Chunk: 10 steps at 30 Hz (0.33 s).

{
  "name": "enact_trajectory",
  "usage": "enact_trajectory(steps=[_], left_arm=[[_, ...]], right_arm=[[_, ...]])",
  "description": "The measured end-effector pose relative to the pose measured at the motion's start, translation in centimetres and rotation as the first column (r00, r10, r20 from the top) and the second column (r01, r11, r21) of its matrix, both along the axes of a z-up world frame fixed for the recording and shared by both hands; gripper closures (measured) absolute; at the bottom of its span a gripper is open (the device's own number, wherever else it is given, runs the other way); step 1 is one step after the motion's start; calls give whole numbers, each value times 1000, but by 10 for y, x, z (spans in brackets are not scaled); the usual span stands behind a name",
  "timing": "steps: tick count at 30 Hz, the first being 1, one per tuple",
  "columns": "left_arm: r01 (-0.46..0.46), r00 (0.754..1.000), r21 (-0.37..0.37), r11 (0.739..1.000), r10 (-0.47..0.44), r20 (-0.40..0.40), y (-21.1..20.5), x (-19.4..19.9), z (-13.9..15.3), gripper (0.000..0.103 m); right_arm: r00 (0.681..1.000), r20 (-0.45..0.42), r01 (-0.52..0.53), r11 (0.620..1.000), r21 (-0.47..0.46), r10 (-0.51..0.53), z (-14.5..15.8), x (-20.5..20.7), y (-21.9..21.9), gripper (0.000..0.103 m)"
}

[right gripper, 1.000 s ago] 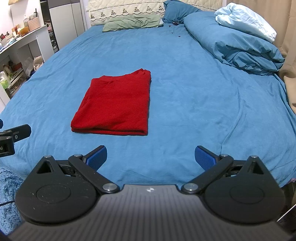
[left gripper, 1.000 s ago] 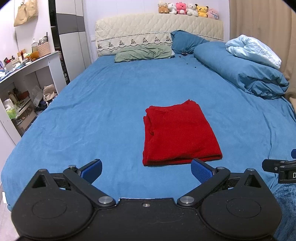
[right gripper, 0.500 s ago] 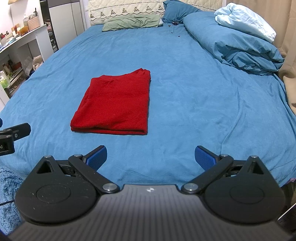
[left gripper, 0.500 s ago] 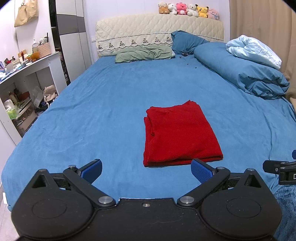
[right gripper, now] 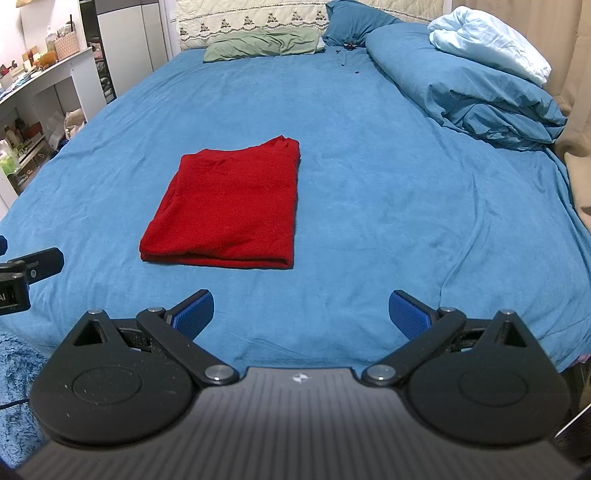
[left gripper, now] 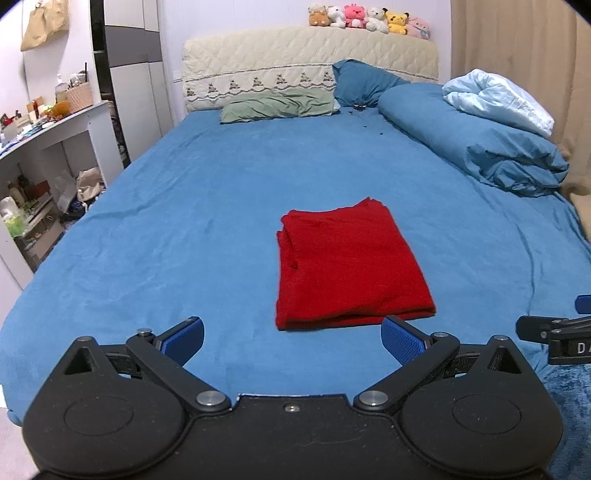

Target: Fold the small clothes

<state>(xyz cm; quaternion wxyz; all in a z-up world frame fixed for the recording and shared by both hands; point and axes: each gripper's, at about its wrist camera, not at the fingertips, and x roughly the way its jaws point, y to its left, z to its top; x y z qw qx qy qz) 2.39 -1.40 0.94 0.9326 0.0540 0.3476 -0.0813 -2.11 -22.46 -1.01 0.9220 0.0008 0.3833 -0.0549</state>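
A red garment (left gripper: 349, 264) lies folded into a neat rectangle on the blue bed sheet (left gripper: 184, 221), toward the near half of the bed and roughly central. The left tool (left gripper: 291, 338) is released, its blue pads spread wide and holding nothing, just short of the garment's near edge, which falls between the pads. The right tool (right gripper: 301, 312) is likewise released and empty, set to the right of the garment and apart from it. At the far end a green pillow (left gripper: 280, 105) lies against the quilted headboard (left gripper: 306, 55), with a row of plush toys (left gripper: 369, 18) on top. A rolled blue duvet (right gripper: 469, 85) lies along the far right.
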Motion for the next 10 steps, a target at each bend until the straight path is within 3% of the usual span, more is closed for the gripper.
enact_trajectory(steps=[10], left_arm=[[-11,1000,2,1000,10,23,-3,-1,-2,0]], right_arm=[[1000,3,5,1000,1,-5,0,-1,-1,0]])
